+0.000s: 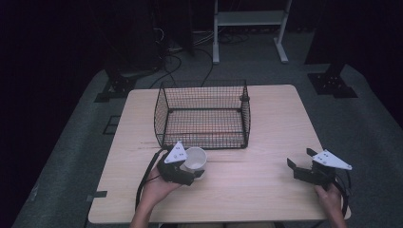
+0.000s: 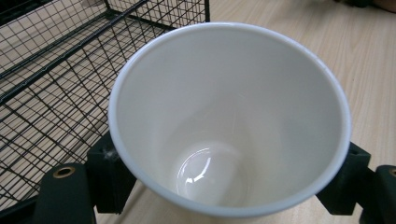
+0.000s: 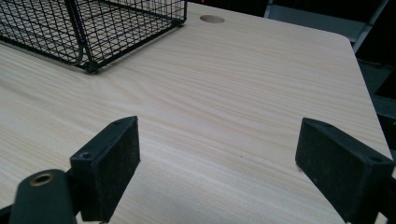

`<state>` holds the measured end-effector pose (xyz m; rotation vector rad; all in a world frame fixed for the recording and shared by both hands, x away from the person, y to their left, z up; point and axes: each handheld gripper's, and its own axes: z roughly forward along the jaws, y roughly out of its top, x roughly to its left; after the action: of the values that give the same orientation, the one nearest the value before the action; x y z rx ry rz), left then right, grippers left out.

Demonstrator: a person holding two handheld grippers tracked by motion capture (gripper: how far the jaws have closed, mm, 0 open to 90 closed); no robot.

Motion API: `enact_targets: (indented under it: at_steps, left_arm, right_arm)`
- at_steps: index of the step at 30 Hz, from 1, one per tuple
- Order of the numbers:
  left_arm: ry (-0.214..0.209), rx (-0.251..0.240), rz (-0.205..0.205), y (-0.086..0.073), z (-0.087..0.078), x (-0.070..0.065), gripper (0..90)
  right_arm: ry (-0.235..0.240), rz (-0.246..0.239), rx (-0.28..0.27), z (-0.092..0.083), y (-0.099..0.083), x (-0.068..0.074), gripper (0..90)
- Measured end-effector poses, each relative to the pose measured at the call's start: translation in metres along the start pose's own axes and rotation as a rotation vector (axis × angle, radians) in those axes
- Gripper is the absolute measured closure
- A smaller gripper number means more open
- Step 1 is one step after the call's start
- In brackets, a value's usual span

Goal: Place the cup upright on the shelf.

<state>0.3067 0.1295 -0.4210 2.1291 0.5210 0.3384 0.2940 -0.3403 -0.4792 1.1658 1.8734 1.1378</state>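
Observation:
A white paper cup (image 1: pixel 195 158) is tilted just in front of the wire basket (image 1: pixel 204 141), near the table's front left. My left gripper (image 1: pixel 194 167) is shut on it, one black pad on each side of the cup wall below the rim. In the left gripper view the cup's empty inside (image 2: pixel 229 116) faces the camera between the pads (image 2: pixel 108 170), with the basket (image 2: pixel 46 70) behind it to the left. My right gripper (image 1: pixel 300 159) stands open at the table's front right with nothing between its jaws. In the right gripper view its pads (image 3: pixel 114 158) frame bare wood.
The black wire basket (image 3: pixel 93 28) stands empty on the far middle of the light wooden table (image 1: pixel 256 190). A round hole (image 3: pixel 211 19) is in the tabletop beyond it. A metal stand (image 1: pixel 247 28) and cables are on the floor behind the table.

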Motion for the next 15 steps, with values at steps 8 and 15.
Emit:
enact_targets:
  at_steps: [8, 15]
  left_arm:
    - [-0.011, -0.009, 0.009, 0.006, -0.002, -0.002, 21.1]
    - [-0.016, -0.02, 0.026, 0.018, -0.008, 0.001, 21.1]
  right_arm:
    - [-0.003, 0.001, -0.001, 0.0, 0.0, 0.0, 13.1]
    - [-0.003, 0.006, 0.0, 0.0, 0.0, 0.0, 13.1]
